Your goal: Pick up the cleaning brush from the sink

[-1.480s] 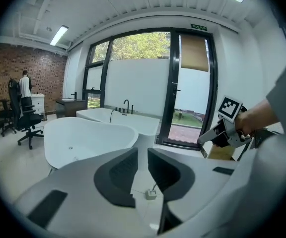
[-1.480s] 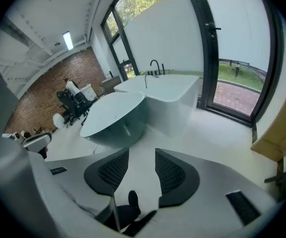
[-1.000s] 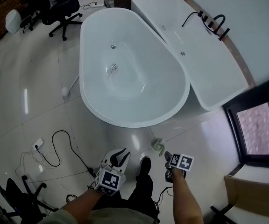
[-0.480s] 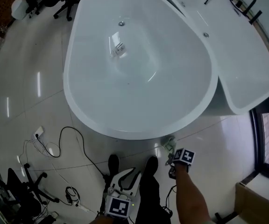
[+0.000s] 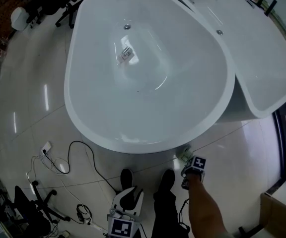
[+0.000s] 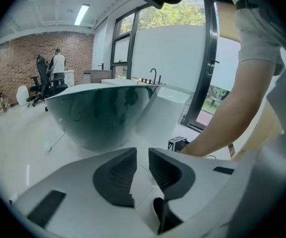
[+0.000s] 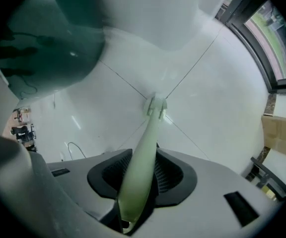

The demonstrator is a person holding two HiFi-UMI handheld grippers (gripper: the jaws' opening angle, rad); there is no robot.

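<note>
Brush [image 7: 145, 133] is pointing head-first at the floor [image 7: 222, 108], handle running back between the right gripper's [image 7: 144, 155] closing jaws, which are pinching it; left gripper [image 6: 142, 167] is narrowly spread, empty.

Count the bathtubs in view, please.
2. The oval tub fills the middle of the head view. The second tub sits just right of it, at the upper right. Any others beyond the frame would be hidden.

Right gripper [image 7: 144, 178]: jaws closing around the handle of a pale green cleaning brush [image 7: 144, 150]. Brush head points down to white tiled floor [image 7: 217, 108]. Bathtub [image 7: 48, 48] outer wall, upper left.
</note>
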